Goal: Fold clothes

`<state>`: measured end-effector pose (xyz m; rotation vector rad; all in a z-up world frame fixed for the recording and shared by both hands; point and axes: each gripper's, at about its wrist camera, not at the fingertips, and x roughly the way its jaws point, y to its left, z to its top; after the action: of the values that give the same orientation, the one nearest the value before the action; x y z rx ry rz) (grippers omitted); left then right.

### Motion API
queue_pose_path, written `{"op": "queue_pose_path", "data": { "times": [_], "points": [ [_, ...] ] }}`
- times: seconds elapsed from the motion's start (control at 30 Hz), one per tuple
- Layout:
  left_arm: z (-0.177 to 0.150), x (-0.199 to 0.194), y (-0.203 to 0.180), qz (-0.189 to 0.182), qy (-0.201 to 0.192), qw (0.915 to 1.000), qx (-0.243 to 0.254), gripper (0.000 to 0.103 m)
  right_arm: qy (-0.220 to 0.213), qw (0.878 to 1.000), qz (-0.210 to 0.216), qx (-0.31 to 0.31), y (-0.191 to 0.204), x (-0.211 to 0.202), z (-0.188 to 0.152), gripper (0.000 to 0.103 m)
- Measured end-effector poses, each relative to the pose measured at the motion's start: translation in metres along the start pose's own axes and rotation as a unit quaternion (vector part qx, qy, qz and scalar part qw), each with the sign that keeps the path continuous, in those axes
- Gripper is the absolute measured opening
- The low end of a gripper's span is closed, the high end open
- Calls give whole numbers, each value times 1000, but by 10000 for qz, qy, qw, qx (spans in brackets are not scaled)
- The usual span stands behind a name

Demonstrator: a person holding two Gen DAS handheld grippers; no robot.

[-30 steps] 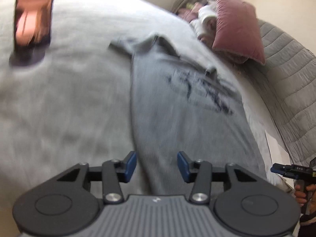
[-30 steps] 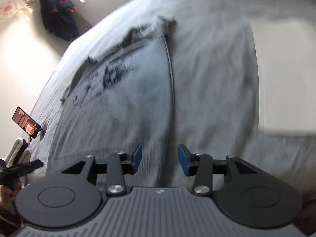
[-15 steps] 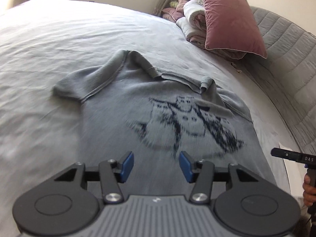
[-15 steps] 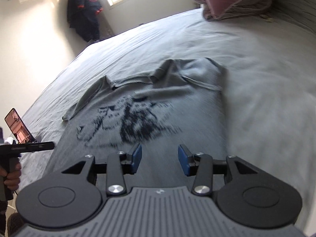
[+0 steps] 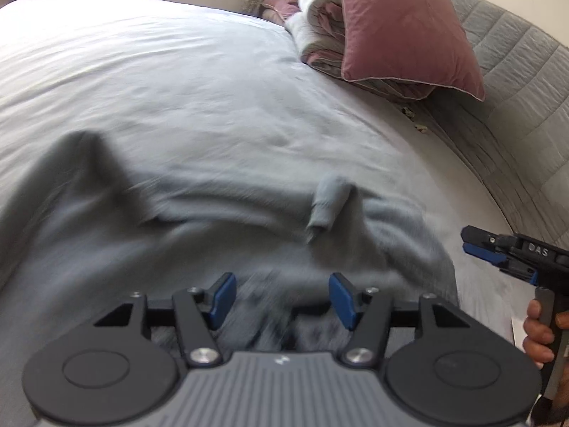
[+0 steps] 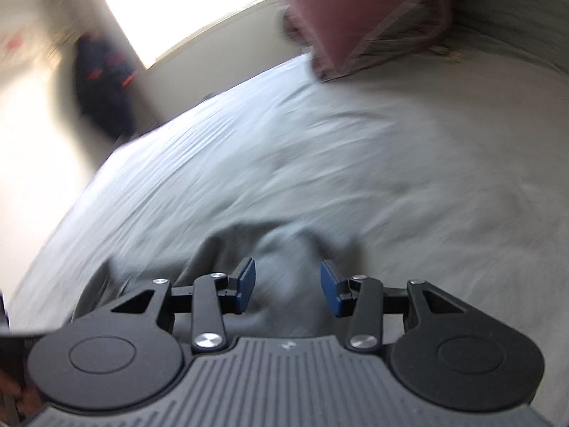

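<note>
Both tools, left tool (image 5: 281, 297) opening and right tool (image 6: 287, 286) spread, hover empty over a grey sweater (image 5: 106, 235) on the grey-sheeted bed (image 5: 170, 82); a pink pillow (image 5: 402, 25) leans by the quilted headboard (image 5: 515, 82).

Grey sweater (image 5: 106, 220) with dark print, pale grey sheet (image 5: 160, 82), mauve pillow (image 5: 402, 25)

sweater (image 5: 106, 235): grey knit cloth, matt, soft, creased; cuff finely ribbed
bed (image 5: 177, 82): pale grey woven sheet, matt, smooth with fine wrinkles
pillow (image 5: 402, 25): dusty pink cloth, slight sheen, light piped edge
headboard (image 5: 515, 82): grey quilted cloth, matt, stitched into panels
left tool (image 5: 282, 297): matt black plastic arms, blue rubbery pads, shiny metal screw heads, ribbed grey plastic body
right tool (image 6: 287, 286): same matt black plastic, blue pads, bright metal screws
wall (image 6: 32, 142): cream paint, matt
</note>
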<state>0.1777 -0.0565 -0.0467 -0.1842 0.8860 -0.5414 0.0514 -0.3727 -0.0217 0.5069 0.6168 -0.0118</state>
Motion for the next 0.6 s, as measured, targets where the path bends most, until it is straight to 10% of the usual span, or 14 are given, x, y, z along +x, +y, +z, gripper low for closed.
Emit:
{"op": "queue_pose_path", "data": {
  "times": [0.37,0.53,0.6],
  "points": [
    [38,65,-25,317,151,9990,261,54,3,9949,740,679,-67,56,-7,43],
    [42,67,-38,484,30,9972,573,7,241,9925,1125,402,-51,62,-6,40],
    [48,66,-44,640,-58,9950,765,4,295,9932,1095,251,-44,62,-6,10]
  ]
}}
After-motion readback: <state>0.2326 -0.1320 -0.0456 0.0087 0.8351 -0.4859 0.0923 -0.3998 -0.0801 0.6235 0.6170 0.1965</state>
